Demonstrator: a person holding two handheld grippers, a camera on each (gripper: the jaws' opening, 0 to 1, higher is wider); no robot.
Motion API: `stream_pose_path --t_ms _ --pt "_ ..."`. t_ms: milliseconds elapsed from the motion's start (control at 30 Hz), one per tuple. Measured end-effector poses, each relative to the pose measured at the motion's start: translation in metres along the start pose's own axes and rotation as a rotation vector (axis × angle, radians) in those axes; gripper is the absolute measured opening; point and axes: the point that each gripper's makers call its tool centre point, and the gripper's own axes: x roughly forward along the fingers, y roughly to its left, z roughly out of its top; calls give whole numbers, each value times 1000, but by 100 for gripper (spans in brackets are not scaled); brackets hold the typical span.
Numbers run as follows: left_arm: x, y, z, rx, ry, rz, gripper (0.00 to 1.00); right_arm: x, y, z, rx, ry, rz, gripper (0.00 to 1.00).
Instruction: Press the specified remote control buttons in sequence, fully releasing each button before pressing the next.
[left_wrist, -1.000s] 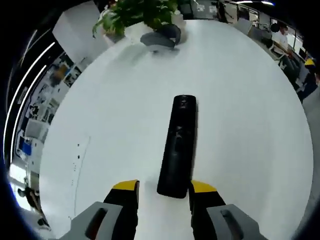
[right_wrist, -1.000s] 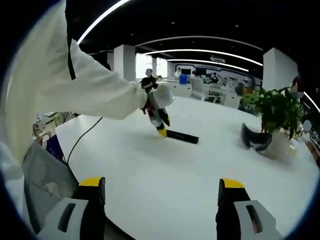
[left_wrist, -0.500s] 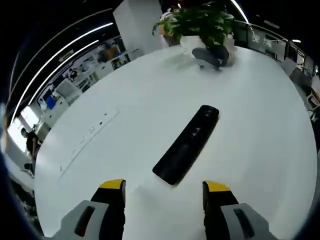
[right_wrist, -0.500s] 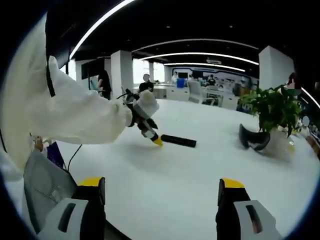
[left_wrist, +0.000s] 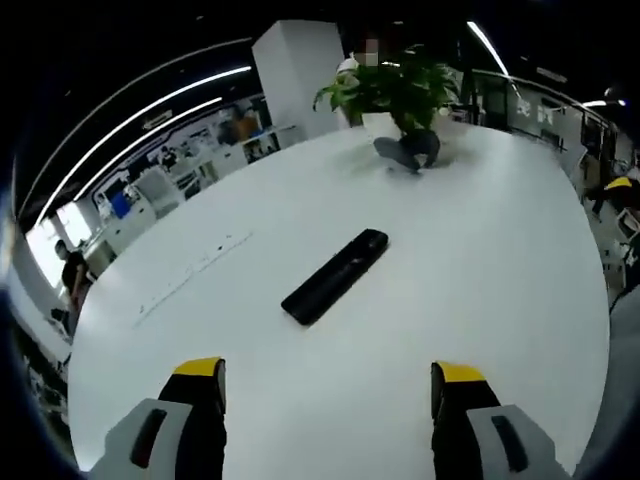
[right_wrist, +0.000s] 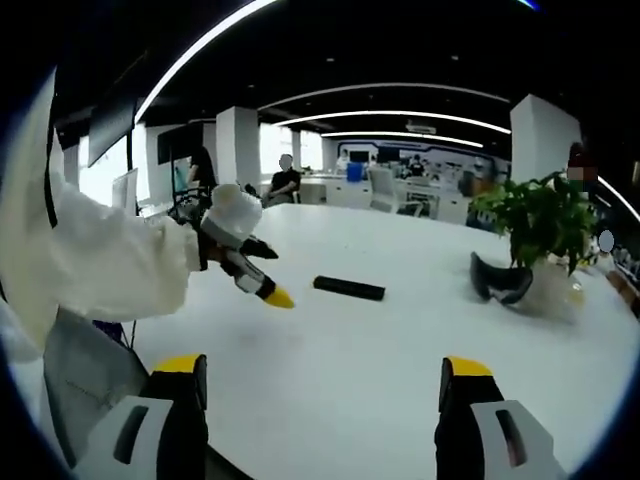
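Note:
A long black remote control (left_wrist: 334, 276) lies flat on the white round table (left_wrist: 480, 250), pointing toward a potted plant. My left gripper (left_wrist: 328, 378) hangs open above the table, well short of the remote's near end, with nothing between its yellow-tipped jaws. In the right gripper view the same remote (right_wrist: 348, 288) rests mid-table, and the left gripper (right_wrist: 258, 284) shows in a gloved hand to its left, raised off the surface. My right gripper (right_wrist: 325, 372) stands open far from the remote, holding nothing.
A potted green plant (left_wrist: 398, 85) and a dark headset-like object (left_wrist: 408, 152) stand at the table's far side, also visible as the plant (right_wrist: 535, 222) and dark object (right_wrist: 500, 282). A white sleeve (right_wrist: 90, 270) crosses the left. A chair back (right_wrist: 85, 380) sits near.
My left gripper has drawn back and up from the remote, whose near end lay between its jaws a second ago. The right gripper has hardly moved.

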Motion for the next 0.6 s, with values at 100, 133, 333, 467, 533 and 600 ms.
stream_pose_path --t_ms 100,133,333,467,533,600 --pt "-23 -6 2 -39 -53 11 92 -1 -2 0 6 -1 -9 98" --pt "-35 -9 3 -32 -75 25 93 -1 -3 0 8 -3 -10 98" --pt "-72 -19 -12 -150 -112 63 99 -6 -11 5 45 -34 -33 99" --pt "-103 -26 -20 -133 -131 111 100 -9 -15 7 48 -48 -55 99" --pt "-113 -29 -21 -139 -139 125 100 -10 -16 8 45 -54 -63 99" --pt "-124 -31 -22 -176 -167 135 100 -11 -17 10 44 -65 -69 99"
